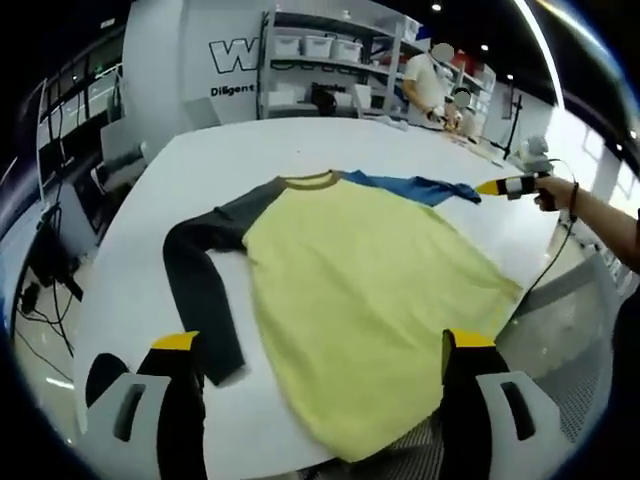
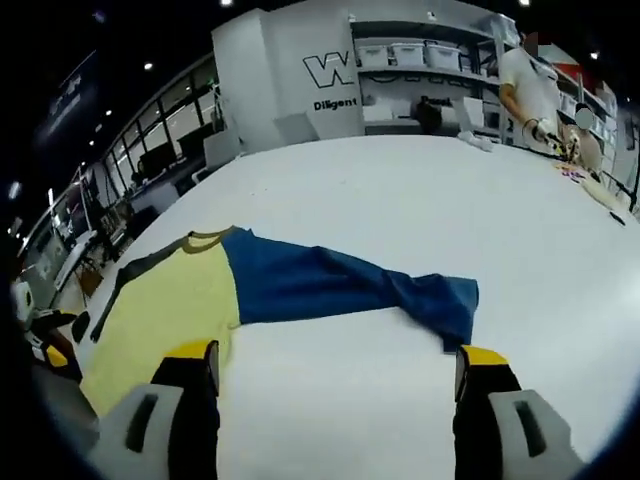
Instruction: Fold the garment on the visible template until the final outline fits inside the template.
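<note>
White table [image 1: 200, 160] carries the shirt [image 1: 370, 290] flat ahead of the left gripper [image 1: 320, 350]. Right gripper [image 2: 335, 365] hovers before the blue sleeve [image 2: 330, 285]. Both are released. Risk: the hem overhangs the near edge and could slide off.

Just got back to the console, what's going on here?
A person holds a gripper in each hand over a white table. A shirt with a yellow body, dark grey sleeve and blue sleeve lies spread flat, no fold made yet. The left gripper and right gripper both hover open, gripping nothing. The right one is near the blue sleeve's cuff.
</note>
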The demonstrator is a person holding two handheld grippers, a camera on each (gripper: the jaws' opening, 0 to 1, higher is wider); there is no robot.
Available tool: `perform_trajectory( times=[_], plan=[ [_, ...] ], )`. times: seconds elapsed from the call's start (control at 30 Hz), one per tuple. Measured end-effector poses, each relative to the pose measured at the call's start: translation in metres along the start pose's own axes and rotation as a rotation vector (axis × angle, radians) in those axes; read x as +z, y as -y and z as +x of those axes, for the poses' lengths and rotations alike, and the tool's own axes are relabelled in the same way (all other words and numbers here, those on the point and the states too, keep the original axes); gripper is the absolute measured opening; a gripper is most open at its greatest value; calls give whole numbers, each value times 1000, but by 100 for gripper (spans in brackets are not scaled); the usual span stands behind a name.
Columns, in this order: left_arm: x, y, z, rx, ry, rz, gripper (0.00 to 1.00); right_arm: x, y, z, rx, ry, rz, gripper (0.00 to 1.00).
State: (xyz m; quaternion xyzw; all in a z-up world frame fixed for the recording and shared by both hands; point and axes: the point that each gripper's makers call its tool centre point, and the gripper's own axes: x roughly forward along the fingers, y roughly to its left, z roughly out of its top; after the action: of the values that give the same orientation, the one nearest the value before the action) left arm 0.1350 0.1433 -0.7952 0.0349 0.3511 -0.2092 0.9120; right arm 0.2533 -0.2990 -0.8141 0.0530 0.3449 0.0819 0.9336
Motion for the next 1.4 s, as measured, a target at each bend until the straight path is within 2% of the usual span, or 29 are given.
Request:
perform_trajectory(
  times=[0.13,0.23,0.37,0.47,0.53,0.67,0.77,0.87,1.03,1.23,1.33,1.4],
  plan=[
    [8,0,0,14,41,65,92,2,17,11,-6,6,0,97],
    [10,1,0,9,55,64,91,2,29,18,-14,6,7,94],
    [10,-2,0,27,54,73,88,-1,47,28,-32,2,-10,81],
    [15,1,-1,16,86,82,88,-6,60,36,-47,-10,-38,78],
    [17,2,-1,9,98,90,88,-9,65,38,-58,-14,-45,72],
    [16,1,-1,20,89,104,87,-13,81,41,-85,-15,-66,55],
    [15,0,0,23,81,99,86,-17,91,43,-98,-19,-51,49],
    [15,-1,0,27,81,96,86,-15,95,42,-102,4,-42,43],
    [16,0,-1,31,87,113,85,-18,101,40,-128,-19,-53,33],
    [16,-2,-2,39,84,113,84,-17,106,37,-164,-11,-77,5],
    [16,-3,-2,46,83,116,83,-11,108,31,-183,2,-117,0],
    [16,-3,-2,42,82,115,83,-8,108,24,-204,5,-123,0]
  ],
)
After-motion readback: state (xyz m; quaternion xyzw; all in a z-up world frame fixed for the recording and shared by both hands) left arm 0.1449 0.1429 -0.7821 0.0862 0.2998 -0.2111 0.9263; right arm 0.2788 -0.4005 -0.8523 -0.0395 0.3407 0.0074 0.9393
